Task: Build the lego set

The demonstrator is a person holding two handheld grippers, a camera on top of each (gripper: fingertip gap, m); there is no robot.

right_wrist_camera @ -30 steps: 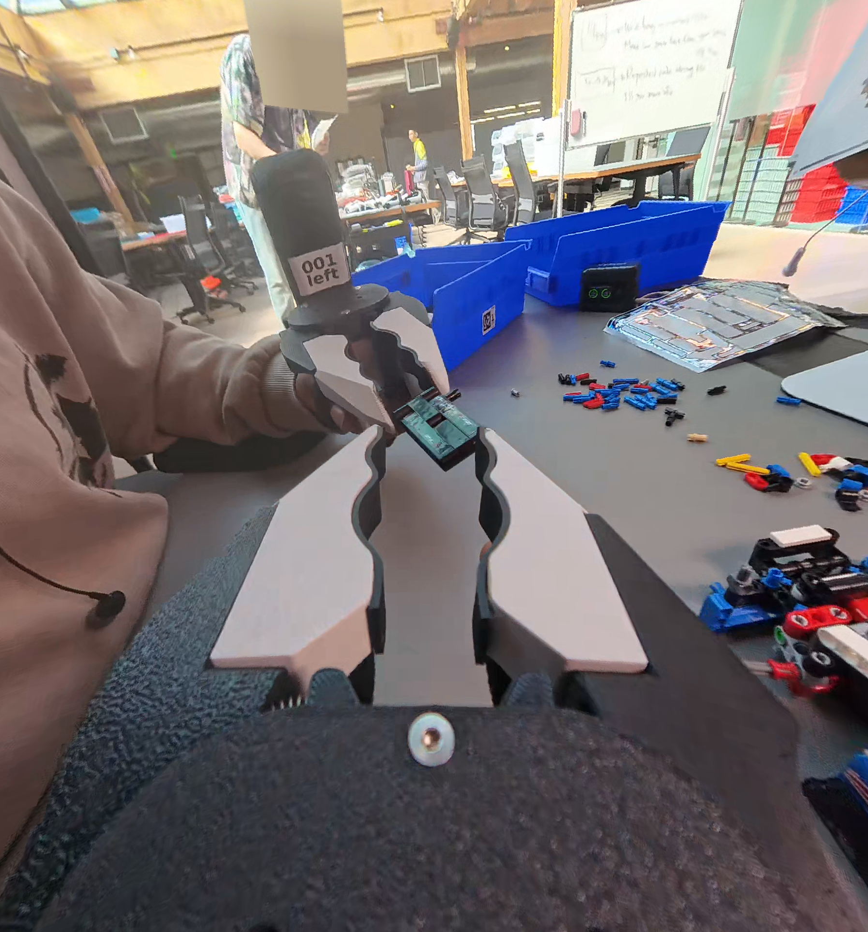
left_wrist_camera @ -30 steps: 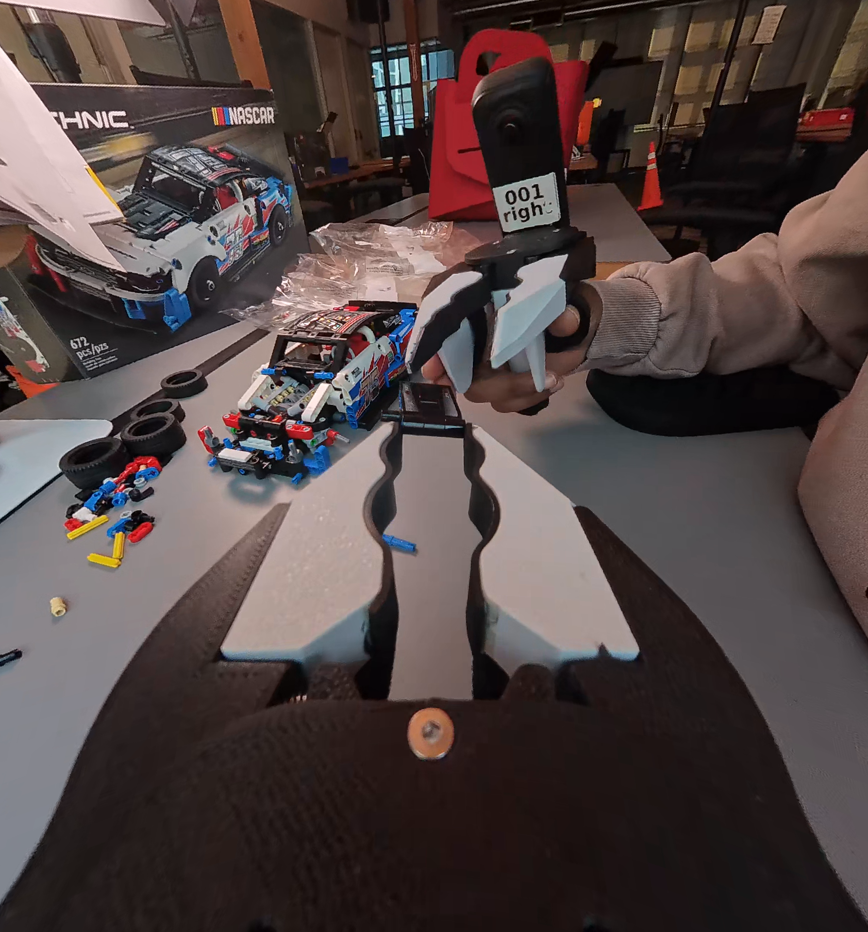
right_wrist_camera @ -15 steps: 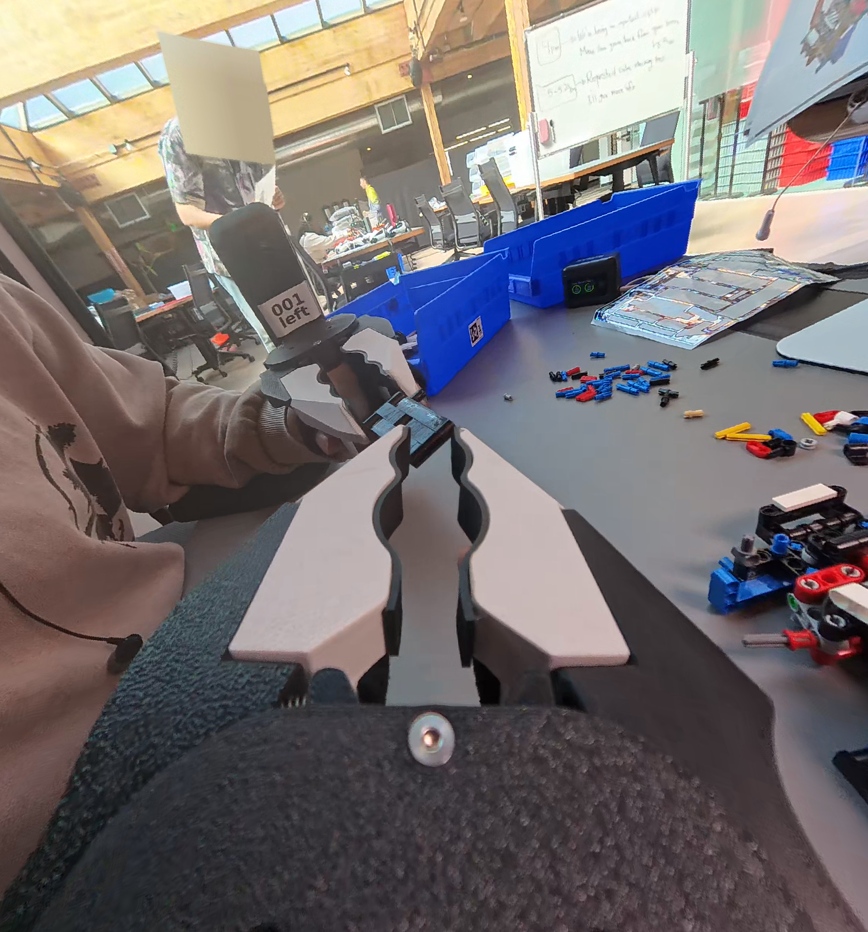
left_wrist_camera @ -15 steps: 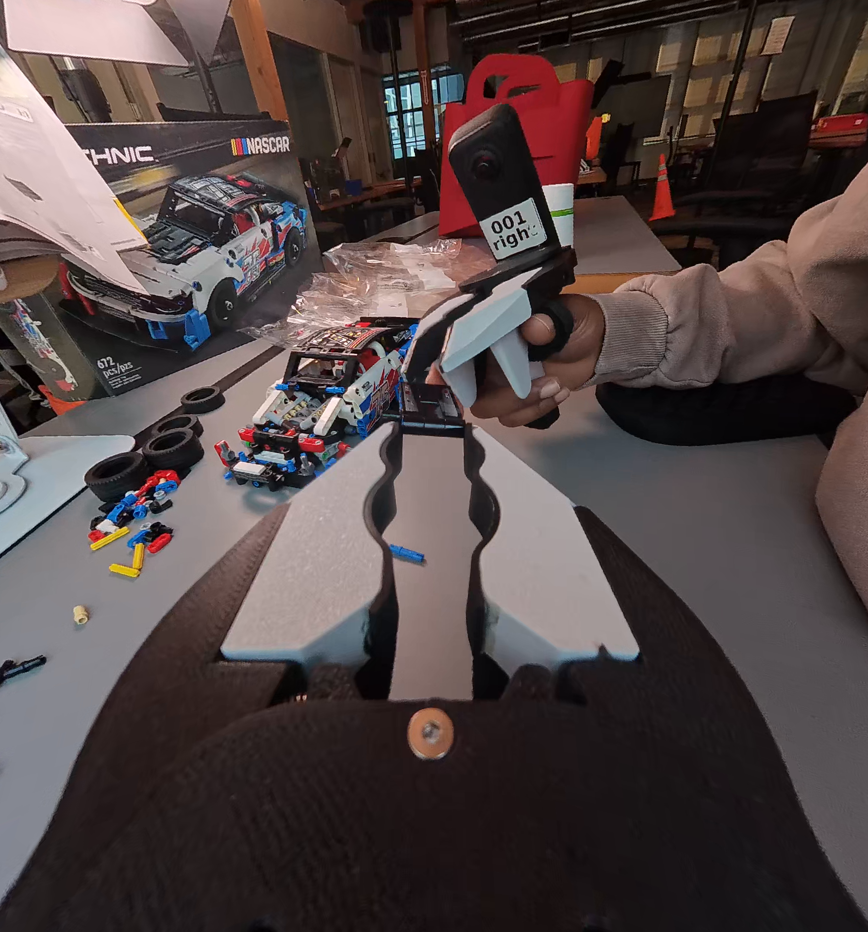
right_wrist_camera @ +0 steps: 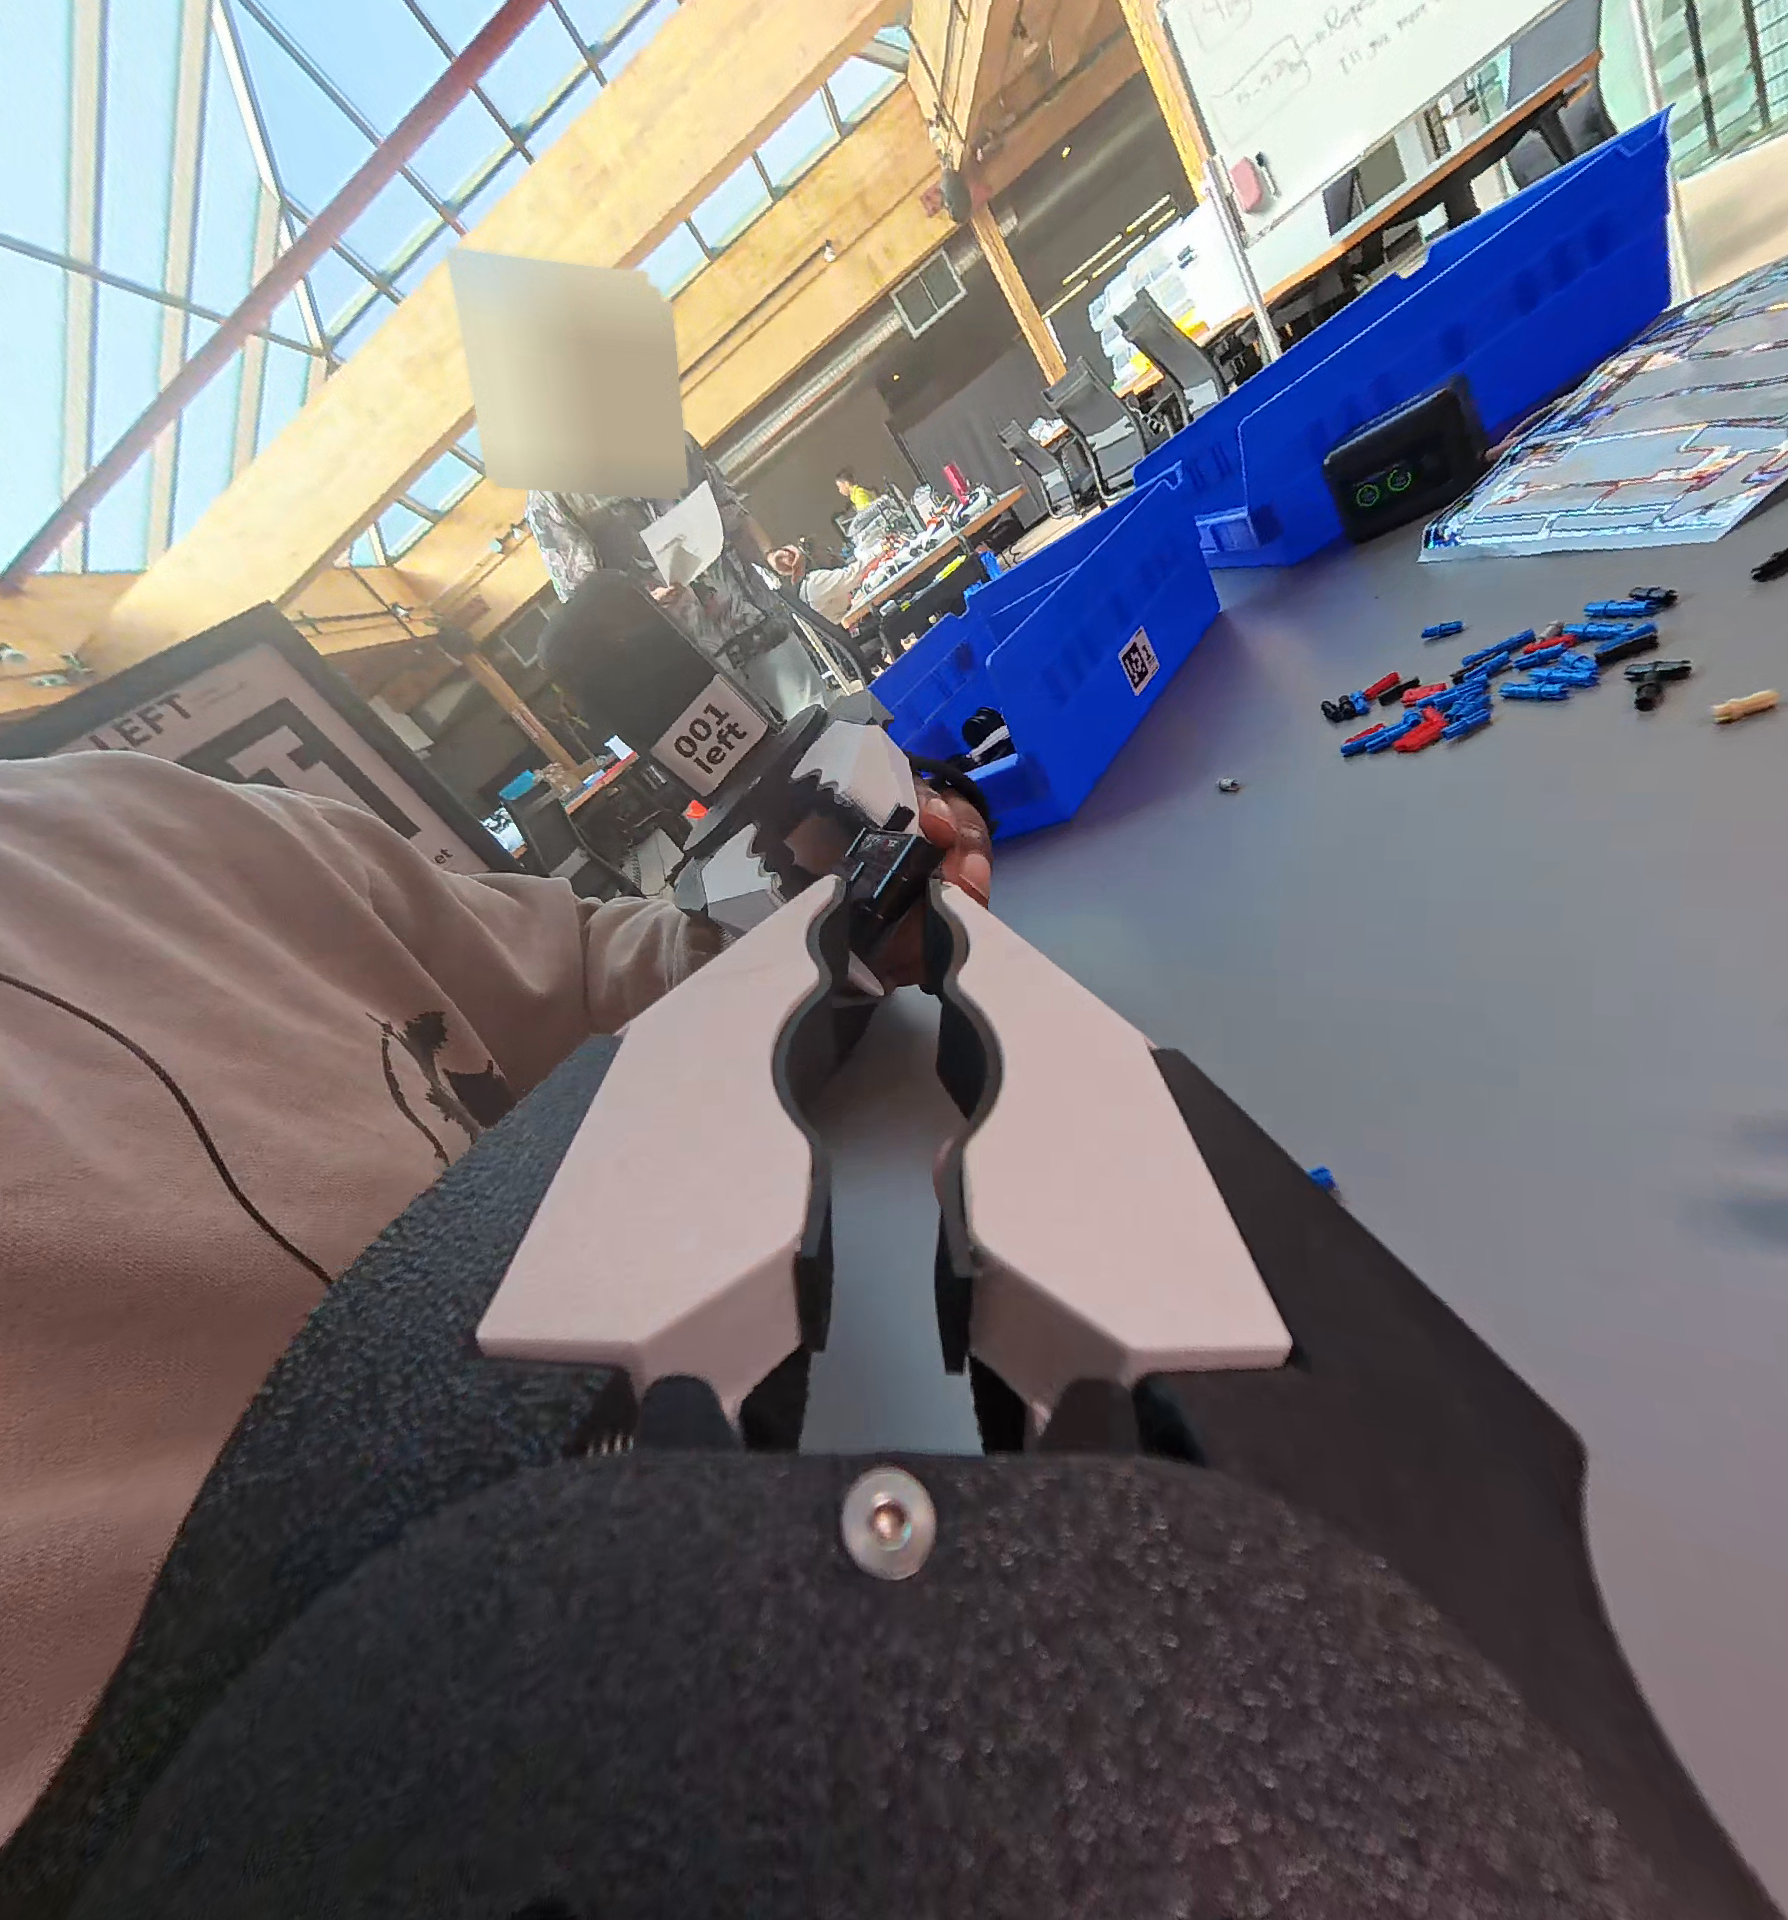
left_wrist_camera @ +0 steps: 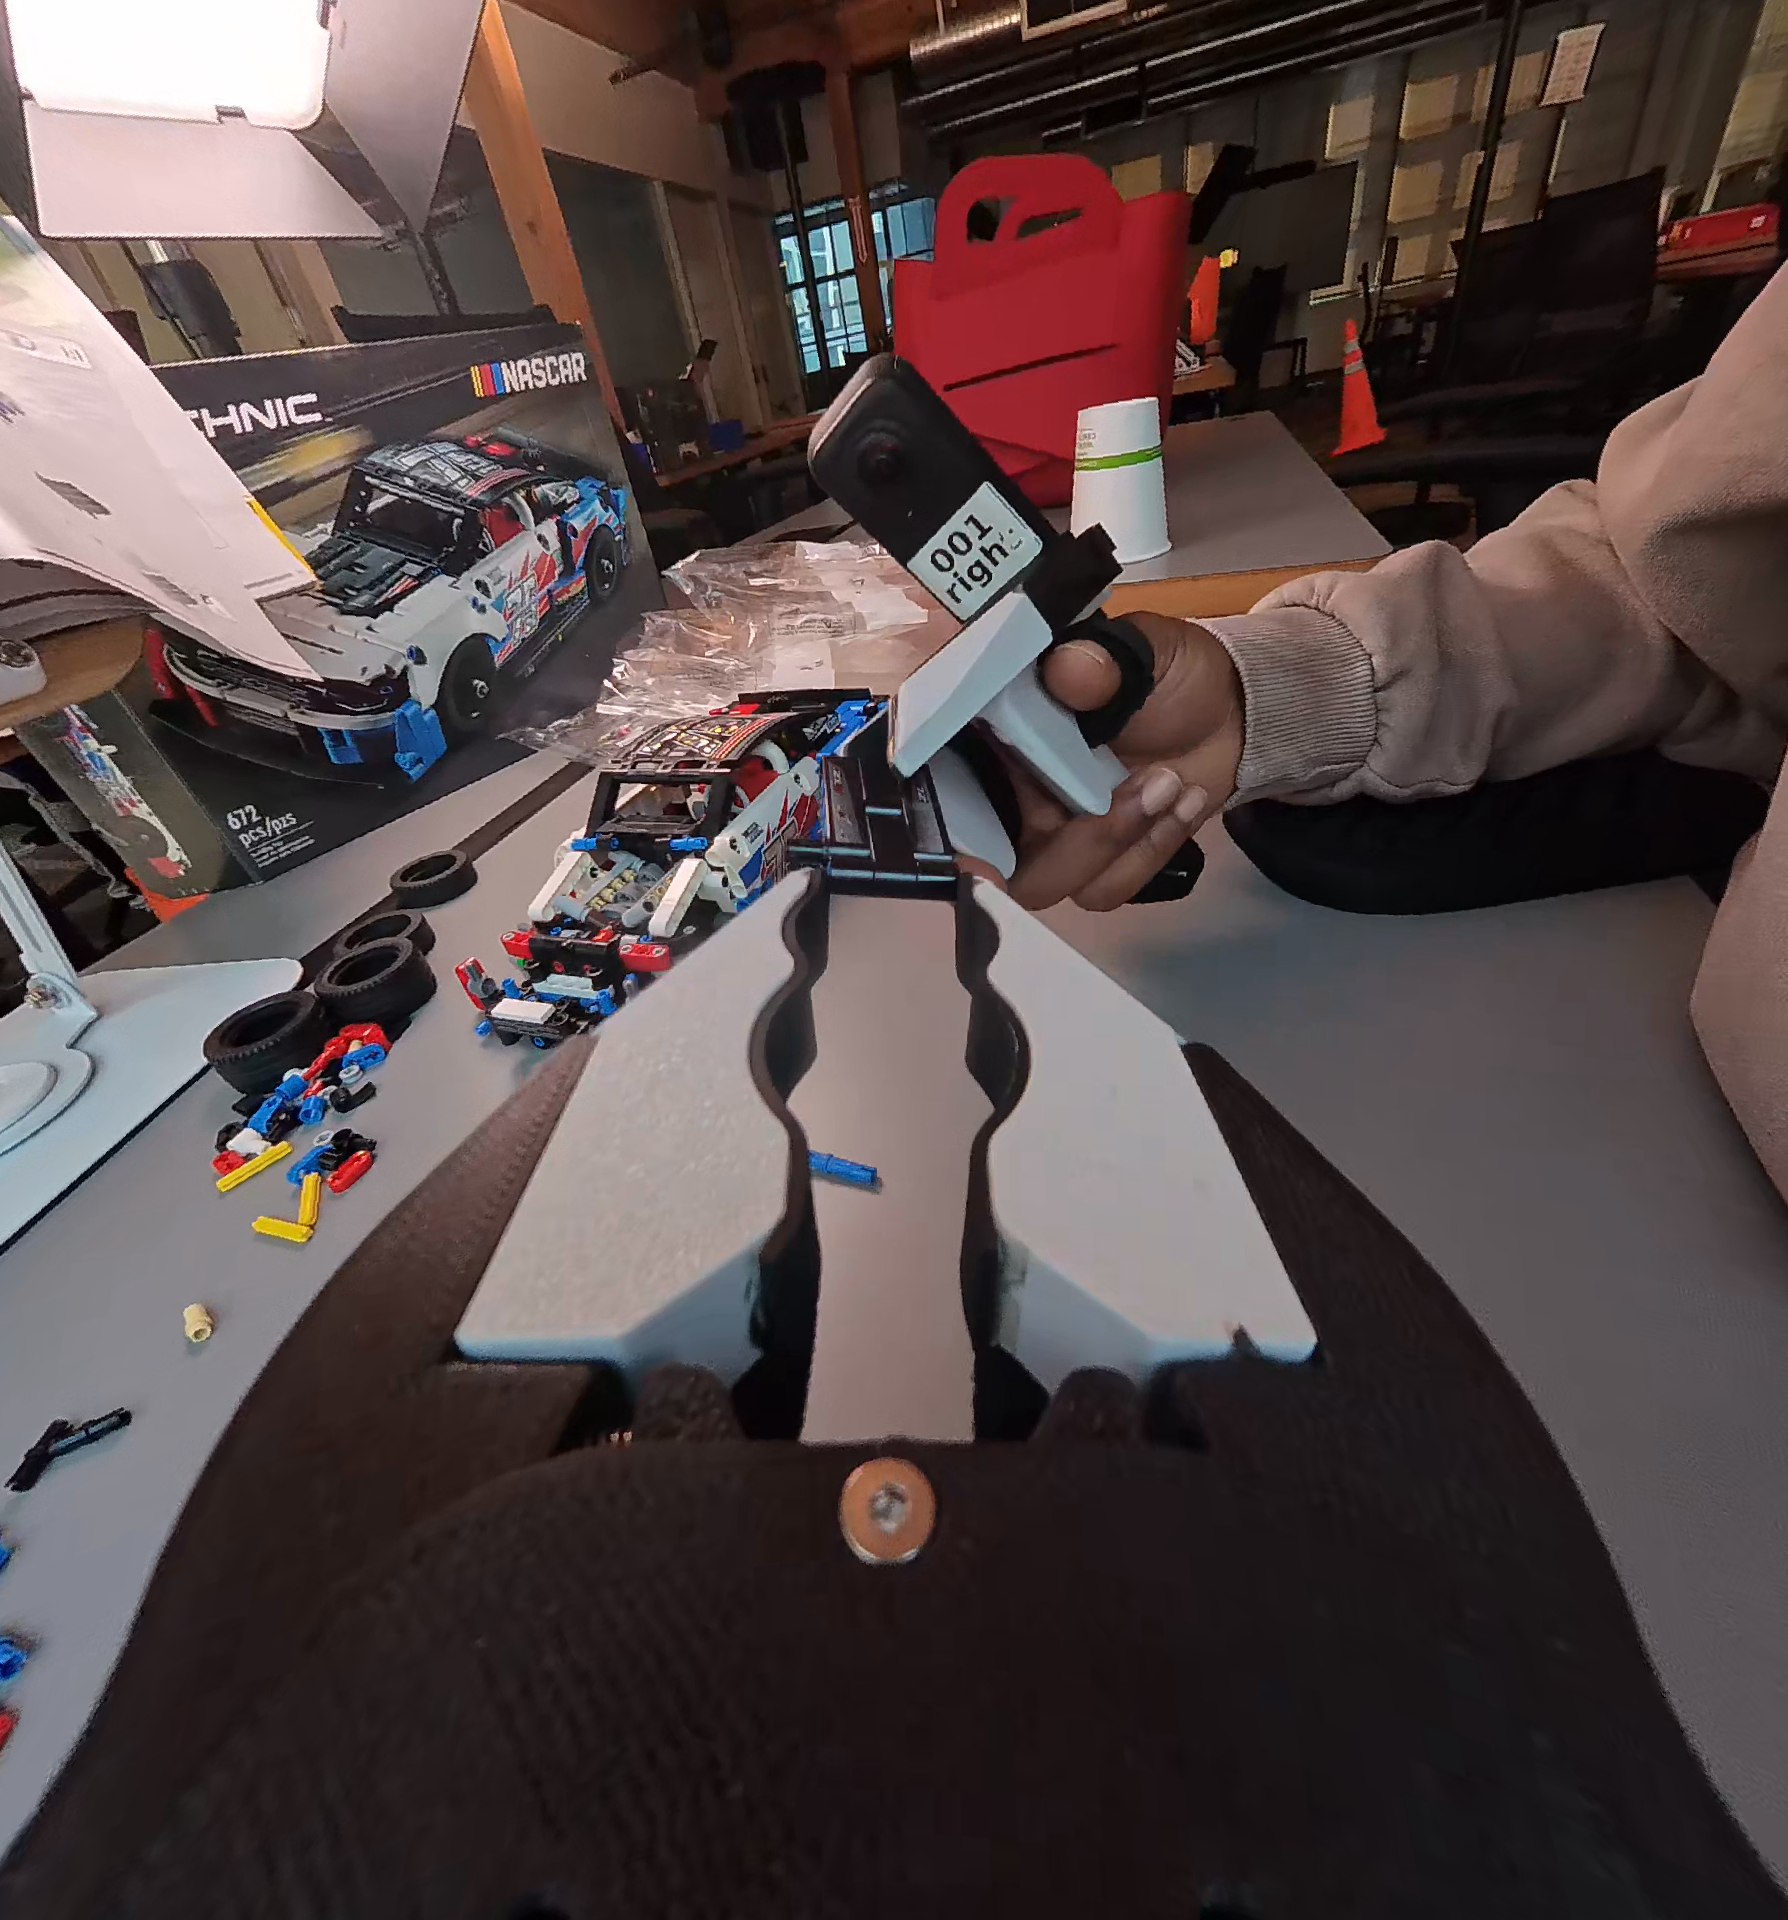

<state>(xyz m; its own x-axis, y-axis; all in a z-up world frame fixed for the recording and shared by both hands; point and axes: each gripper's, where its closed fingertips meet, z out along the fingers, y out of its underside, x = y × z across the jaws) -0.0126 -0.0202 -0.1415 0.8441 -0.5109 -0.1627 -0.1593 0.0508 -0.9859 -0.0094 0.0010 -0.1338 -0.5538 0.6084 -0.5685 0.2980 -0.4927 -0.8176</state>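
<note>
The small black lego panel (left_wrist_camera: 885,831), flat and glossy with stickered faces, sits above the counter (left_wrist_camera: 1389,1091), pinched at its near edge by the left tongs (left_wrist_camera: 888,883). The right tongs (right_wrist_camera: 885,902) also close on it from the other side. Twisting the two against each other could, I think, pop the clipped plates apart or flick the piece onto the counter. Just beyond stands the half-built race car (left_wrist_camera: 682,842), studded and angular, with ribbed rubber tyres (left_wrist_camera: 350,987) and loose pins (left_wrist_camera: 298,1132) nearby.
</note>
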